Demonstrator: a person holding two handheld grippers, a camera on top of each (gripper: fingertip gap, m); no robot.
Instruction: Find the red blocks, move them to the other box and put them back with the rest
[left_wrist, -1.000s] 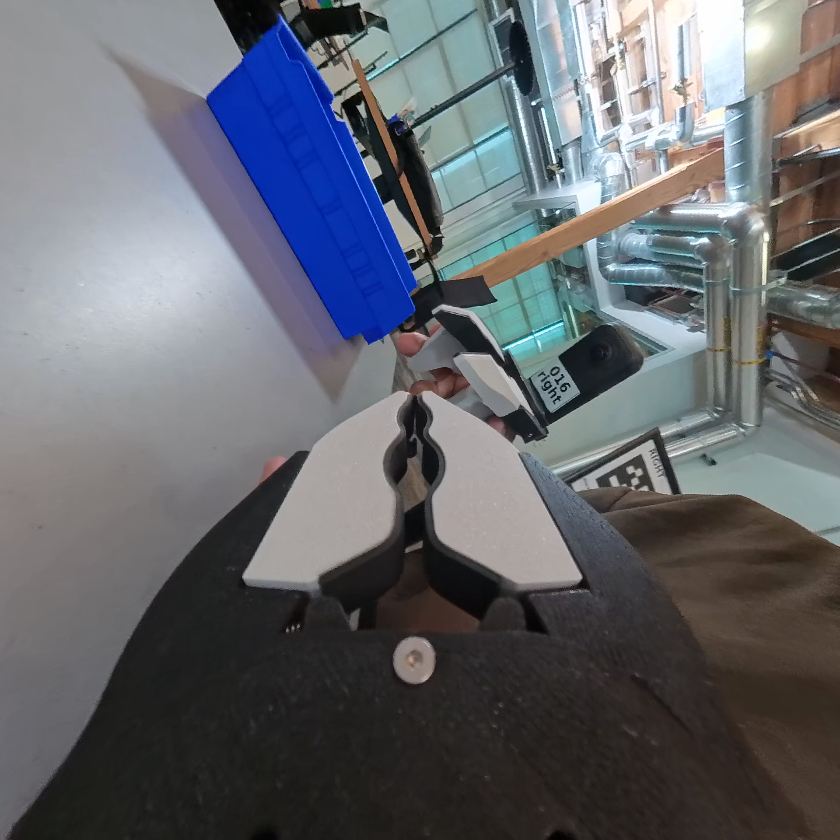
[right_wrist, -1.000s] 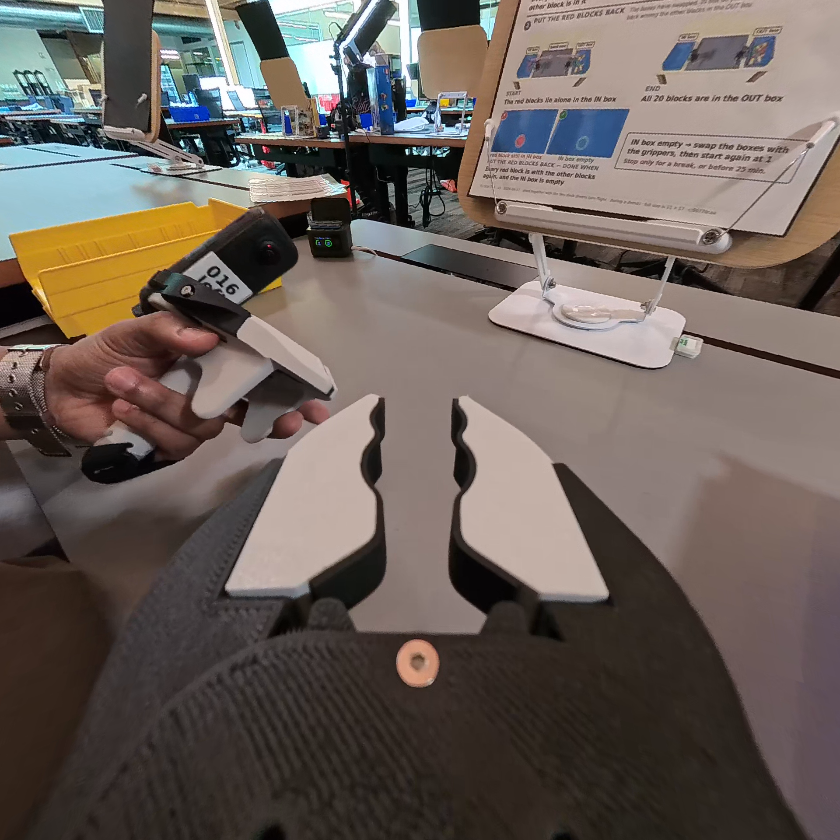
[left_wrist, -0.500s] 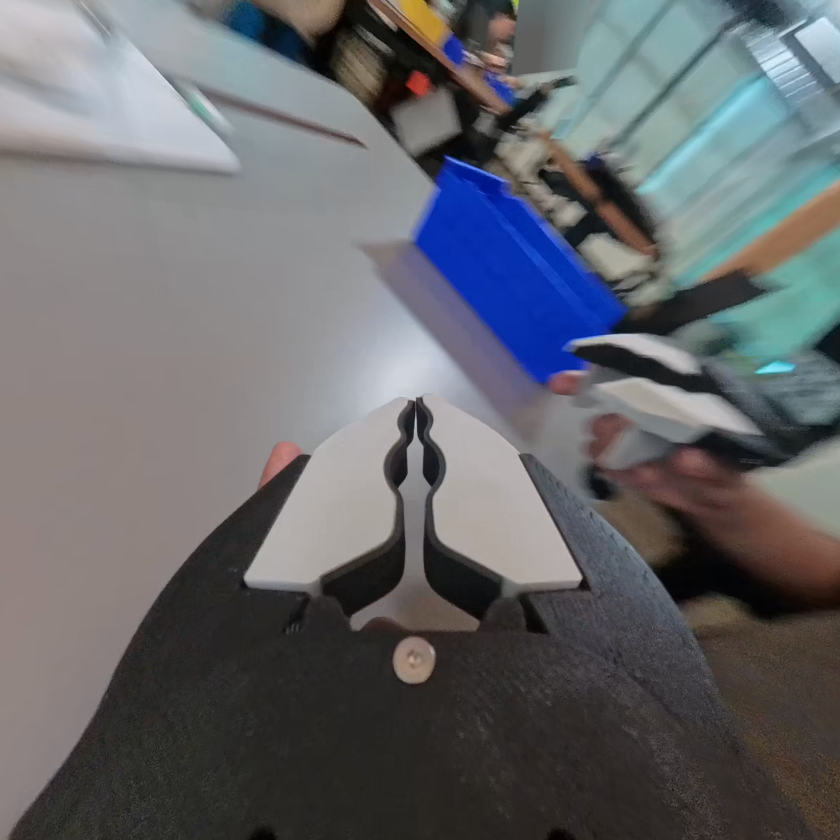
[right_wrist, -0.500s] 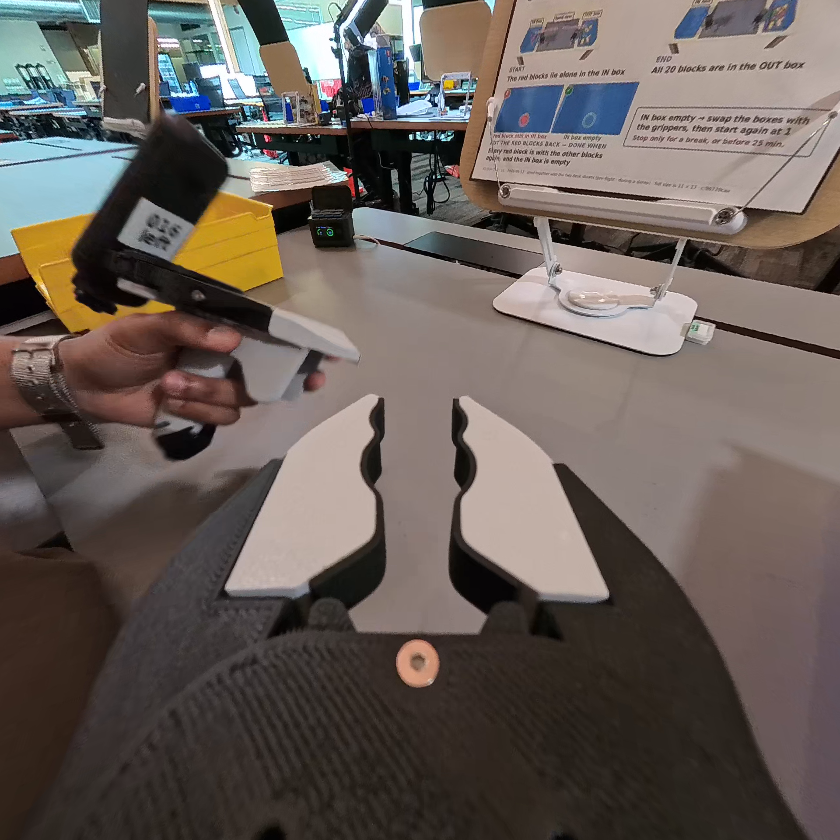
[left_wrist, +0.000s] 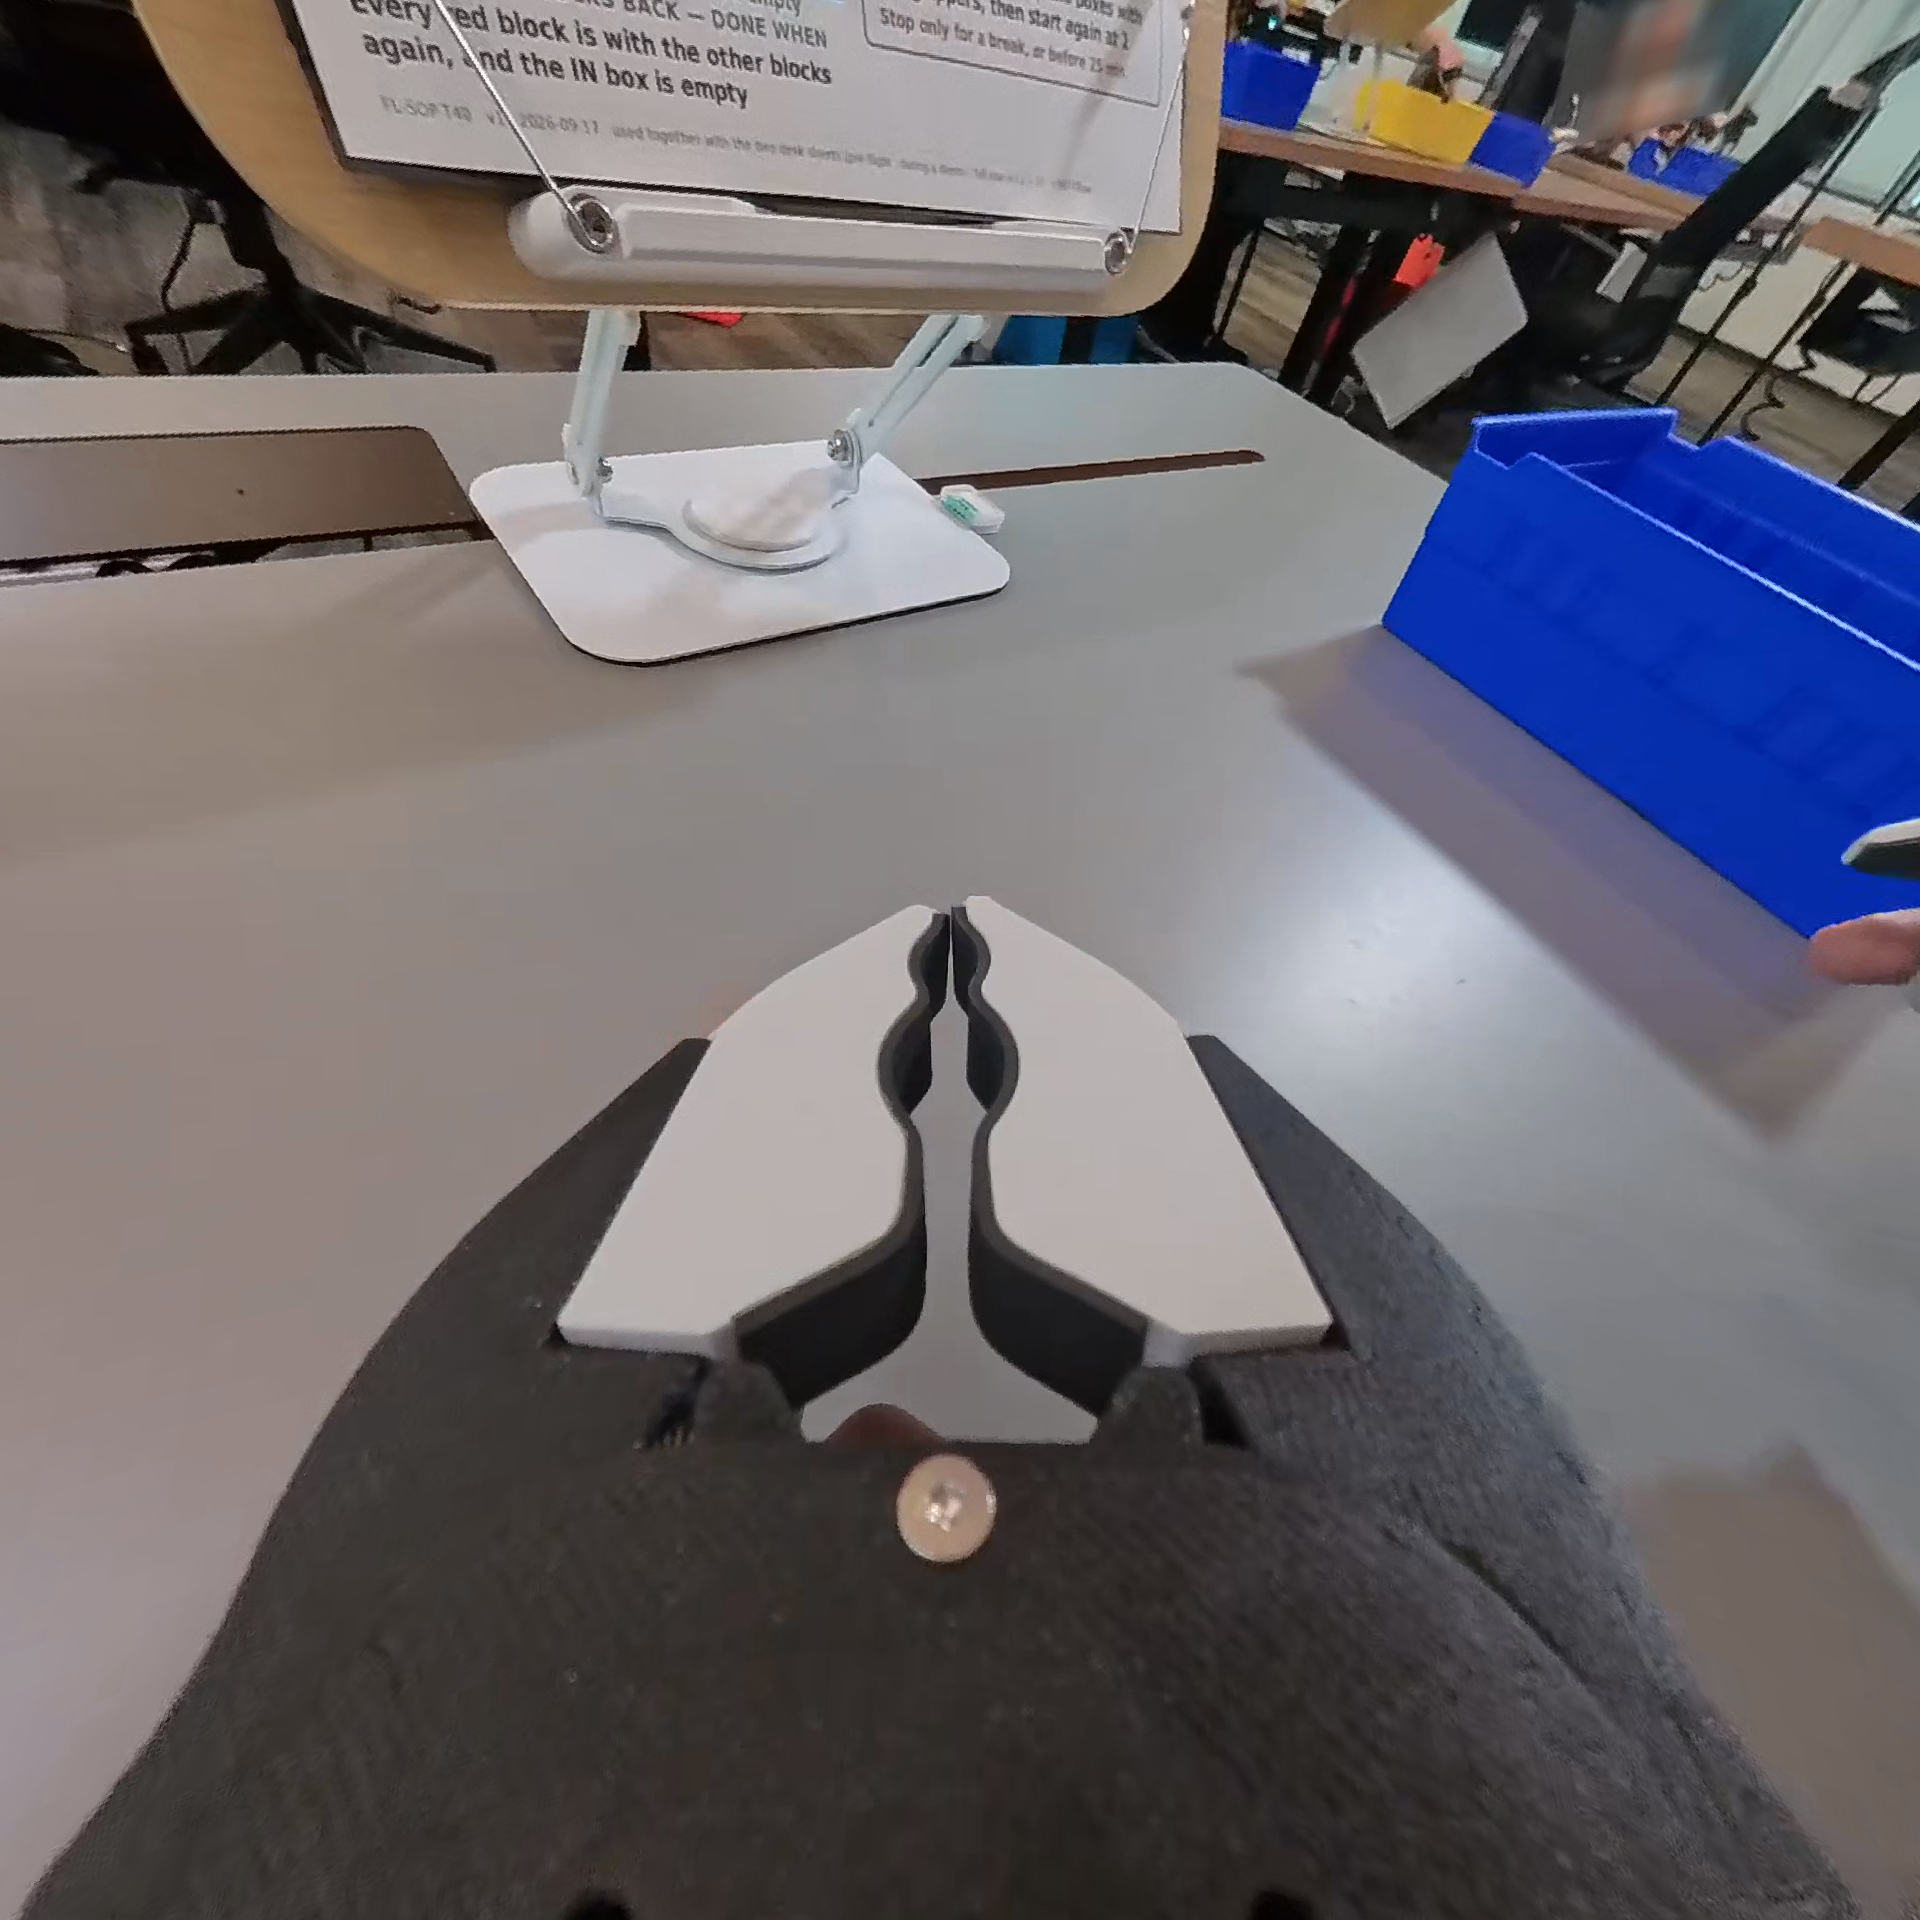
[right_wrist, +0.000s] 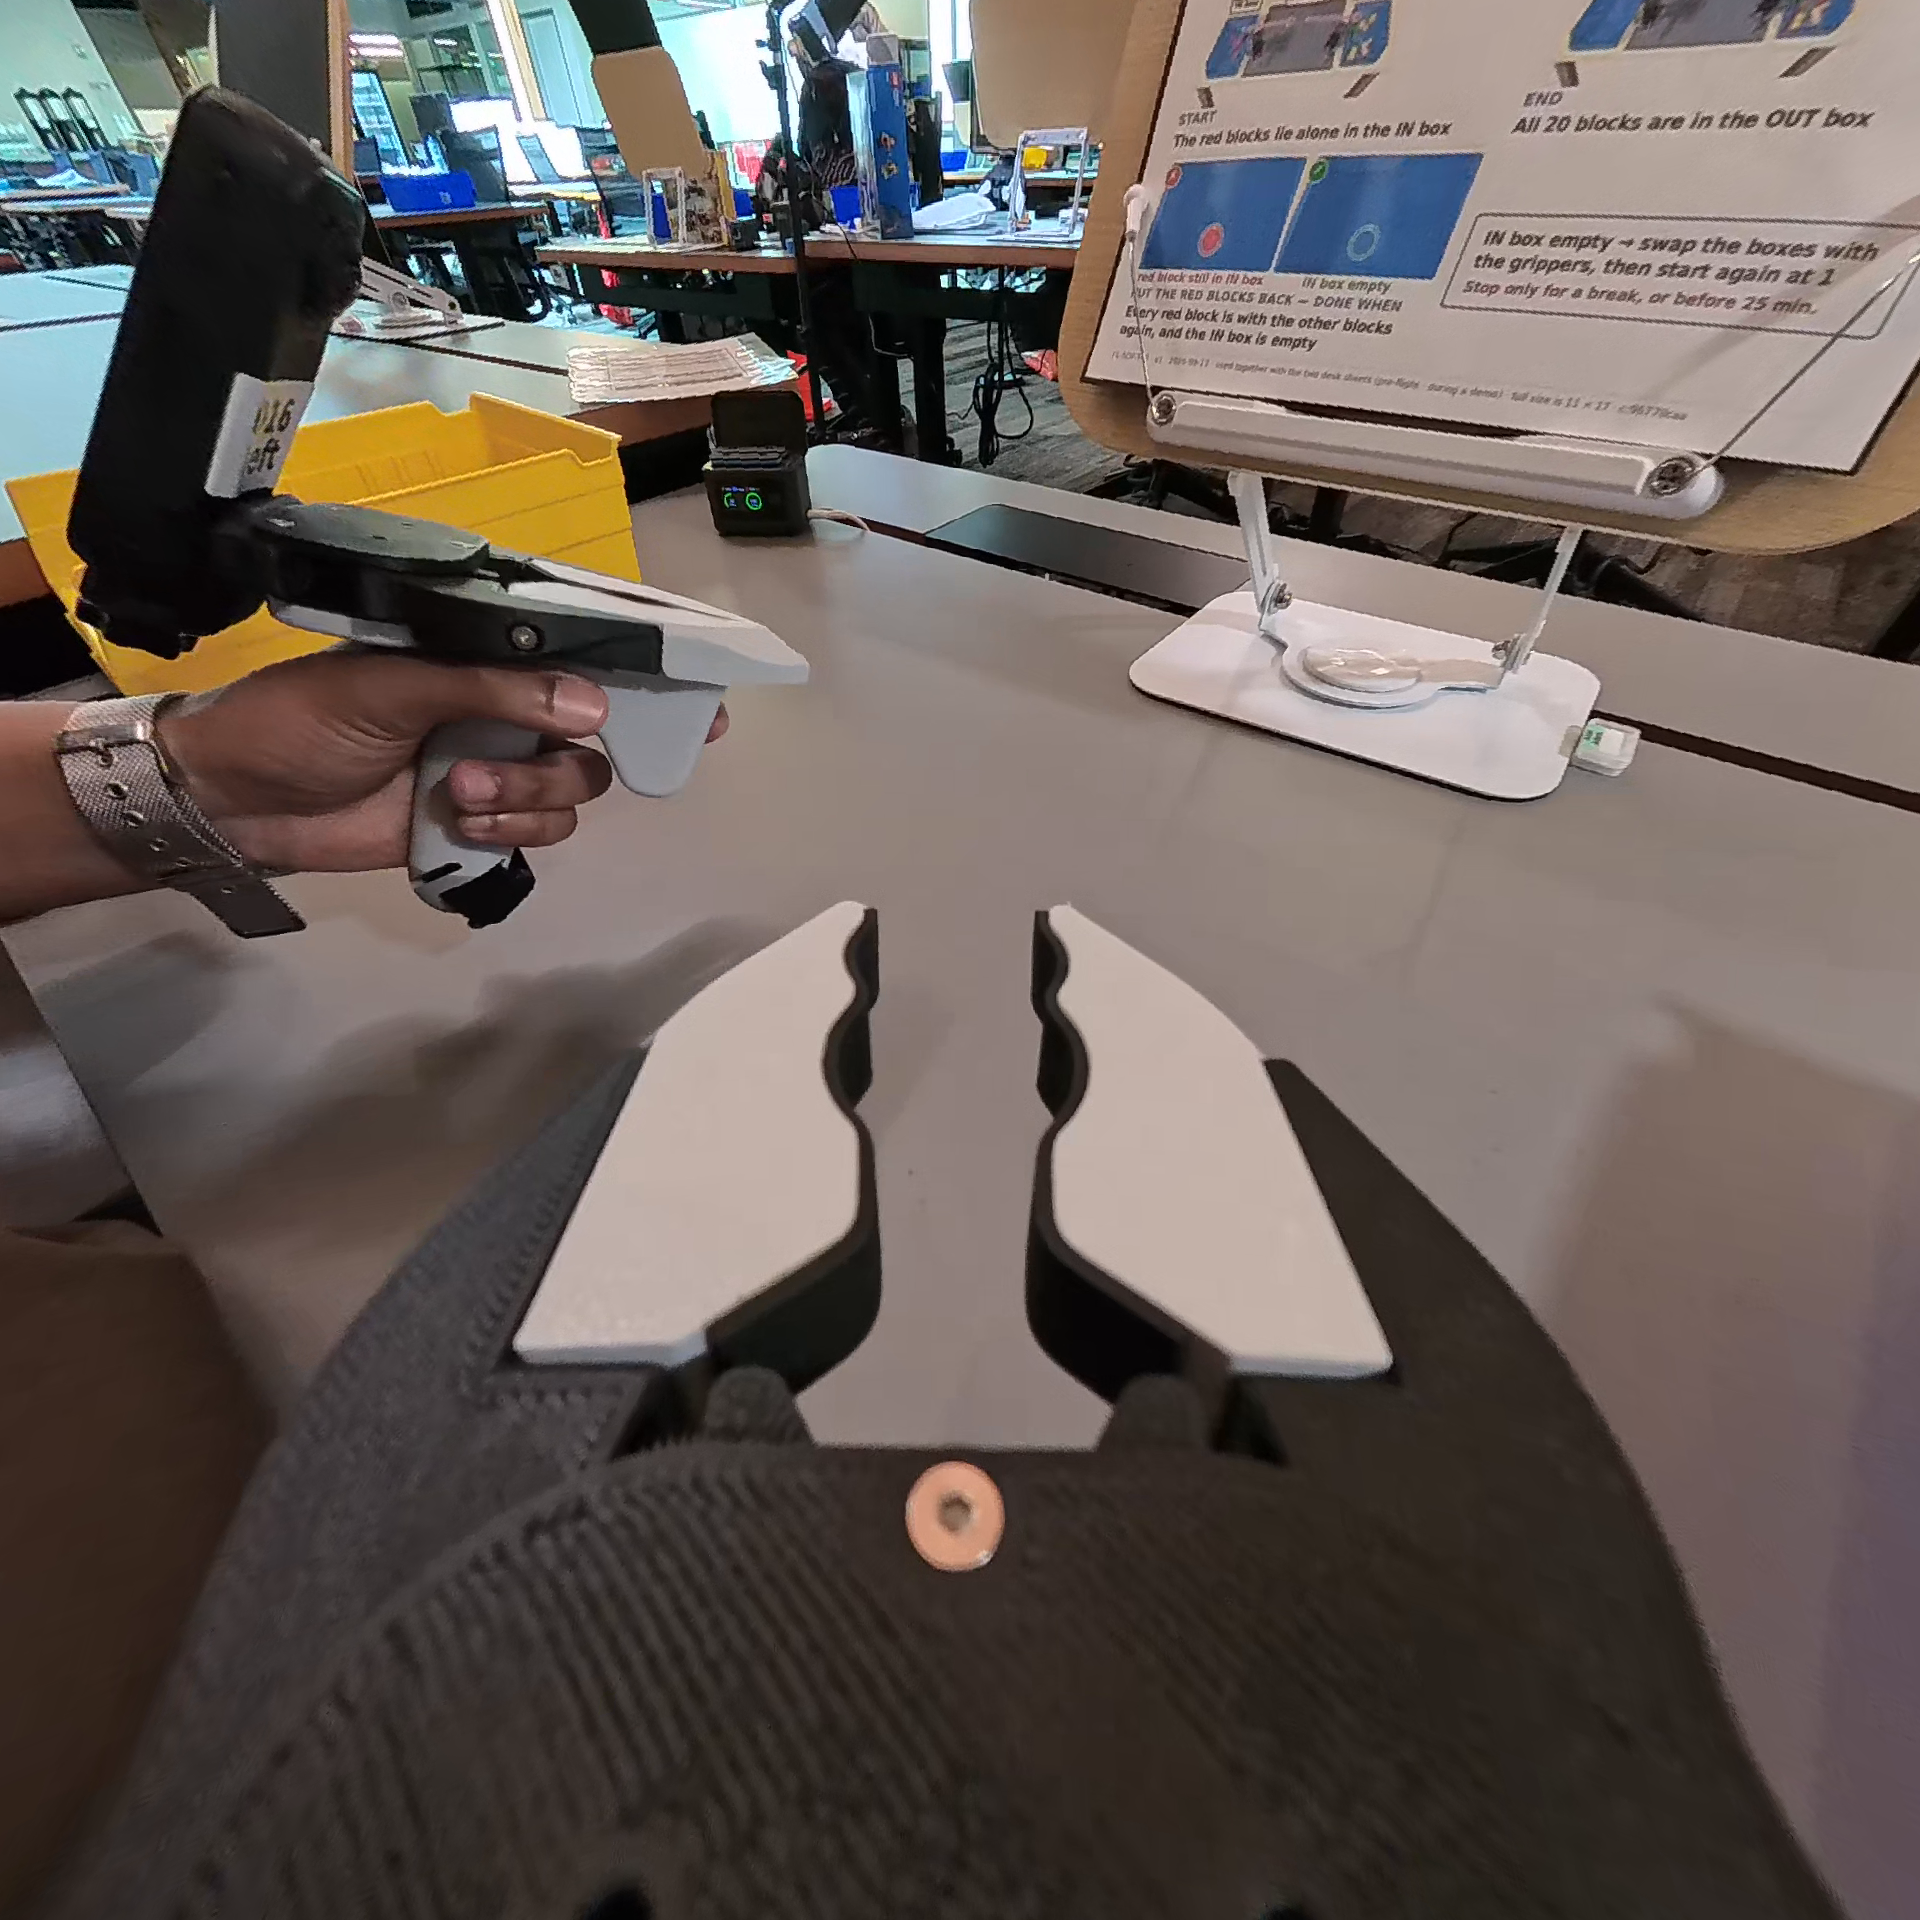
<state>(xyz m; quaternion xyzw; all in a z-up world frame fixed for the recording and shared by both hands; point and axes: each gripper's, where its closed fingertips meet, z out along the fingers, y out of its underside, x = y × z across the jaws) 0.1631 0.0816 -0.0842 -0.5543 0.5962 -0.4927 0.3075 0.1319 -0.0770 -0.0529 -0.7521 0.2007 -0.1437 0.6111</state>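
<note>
the left wrist view looks forward along its own closed grey fingers (left_wrist: 951, 920), low over the flat grey table (left_wrist: 416, 831), facing the white document stand with its printed sheet (left_wrist: 748, 530) and catching the blue plastic box (left_wrist: 1683, 644) at its right edge. the right wrist view sits just as low over the same table, facing that stand (right_wrist: 1371, 675) from farther right. it takes in the other handheld gripper (right_wrist: 790, 665) at its left, with a yellow plastic bin (right_wrist: 457, 468) behind.

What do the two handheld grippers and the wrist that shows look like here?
Both the left gripper and right gripper have flat light-grey fingers with wavy black inner pads on textured black bodies. The left has a grey pistol handle, a black camera, a white label. A metal mesh watch strap.
</note>
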